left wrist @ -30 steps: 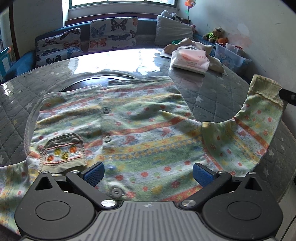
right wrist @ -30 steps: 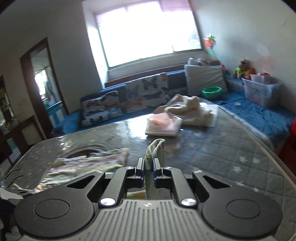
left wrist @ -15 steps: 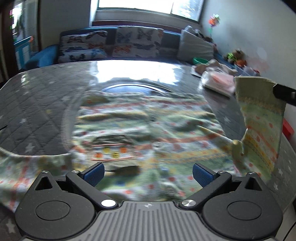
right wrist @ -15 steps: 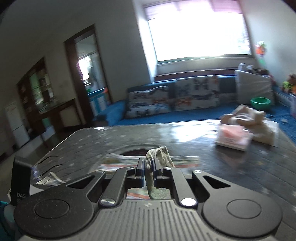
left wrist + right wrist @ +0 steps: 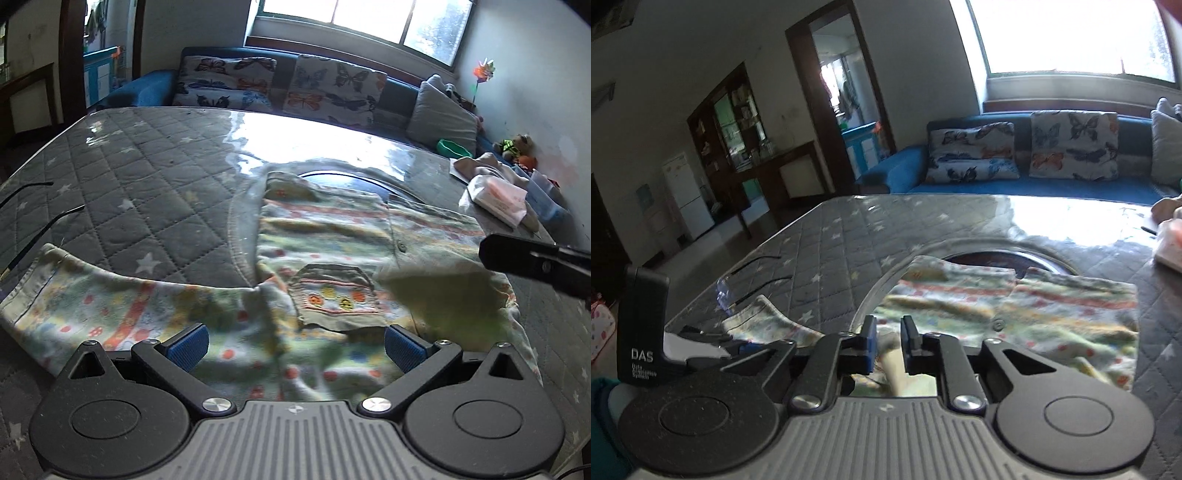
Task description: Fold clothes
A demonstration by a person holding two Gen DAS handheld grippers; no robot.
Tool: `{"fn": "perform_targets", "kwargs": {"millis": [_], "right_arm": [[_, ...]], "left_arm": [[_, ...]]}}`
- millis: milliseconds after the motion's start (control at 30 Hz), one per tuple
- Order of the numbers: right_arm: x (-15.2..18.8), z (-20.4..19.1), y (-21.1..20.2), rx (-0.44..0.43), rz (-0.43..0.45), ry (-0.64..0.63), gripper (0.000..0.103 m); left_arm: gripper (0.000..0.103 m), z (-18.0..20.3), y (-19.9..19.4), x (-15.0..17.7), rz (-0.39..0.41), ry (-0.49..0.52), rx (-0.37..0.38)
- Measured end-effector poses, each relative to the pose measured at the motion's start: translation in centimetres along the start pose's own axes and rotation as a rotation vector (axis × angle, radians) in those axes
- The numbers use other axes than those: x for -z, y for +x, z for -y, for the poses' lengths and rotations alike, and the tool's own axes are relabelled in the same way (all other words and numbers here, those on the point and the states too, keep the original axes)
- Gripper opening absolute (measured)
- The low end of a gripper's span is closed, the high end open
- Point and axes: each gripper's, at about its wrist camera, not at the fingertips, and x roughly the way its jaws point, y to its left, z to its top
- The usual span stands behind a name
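Left wrist view: the left tongs are seen spread wide, the blue pads well apart and nothing gripped between them, hovering just above the near hem of a striped, dotted child's shirt. The shirt is laid flat on the quilted grey desk, with its embroidered chest pocket just beyond the tongs and one sleeve stretched out to the left. The opposite sleeve is shown folded over the body at right, blurred, beneath a black finger of the right tongs. Farther off, a folded pink-and-white garment is set near the desk's right edge, and behind it butterfly-print cushions are lined along a blue sofa below the window.

Right wrist view: the right tongs have just been opening; a narrow gap is now seen between the pads, and pale sleeve fabric is visible in that gap, low down and blurred, with no pad clearly pressed on it. Beyond the tips the shirt is spread over the desk's round inset. The left device, marked DAS, is seen at the left edge. The sofa, a doorway and a dark cabinet are shown at the back.
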Motion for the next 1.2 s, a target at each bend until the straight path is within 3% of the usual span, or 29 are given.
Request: {"fn": "perform_targets", "kwargs": {"millis": [167,300,367,567,667,800,867,967,1000,1067,1200], "right_arm": [[-0.4,0.6,-1.4,0.018,0.021,-0.031,0.016],[0.0,2.8,-3.2,0.114,-0.027,-0.101,0.020],[0.8,4.3,-3.8,0.164,-0.072,-0.123,0.020],[5.2,8.5,-5.1,0.267,-0.200,-0.069,0.020],[6.6,10.2,-5.6,0.288,-0.198,-0.011,0.020],[6.8,11.6,-5.6,0.308,-0.142,0.047,0.020],[6.5,11.6,-5.0,0.310,-0.119,0.034,0.020],[6.0,10.9,-3.6,0.301,-0.105,-0.026,0.020],[5.9,10.7,-3.1,0.298,-0.105,-0.045,0.020],[5.9,10.3,-1.7,0.300,-0.111,-0.083,0.020],[6.6,10.6,-0.1,0.332,-0.147,-0.099,0.020]], "left_arm": [[0.103,-0.2,-0.1,-0.2,0.013,0.002,0.017],[0.100,1.0,-0.1,-0.1,0.017,0.042,0.060],[0.091,1.6,0.2,0.1,0.006,0.059,0.078],[0.082,3.1,1.7,0.3,-0.020,0.103,0.109],[0.080,3.8,2.3,0.3,-0.031,0.125,0.104],[0.069,4.5,2.8,0.4,-0.040,0.145,0.102],[0.058,4.5,3.1,0.4,-0.045,0.147,0.099],[0.049,4.5,3.4,0.3,-0.051,0.144,0.099],[0.048,4.6,3.5,0.3,-0.050,0.146,0.098],[0.037,4.7,3.5,0.2,-0.050,0.153,0.100],[0.030,4.7,3.5,0.2,-0.038,0.172,0.093]]}}
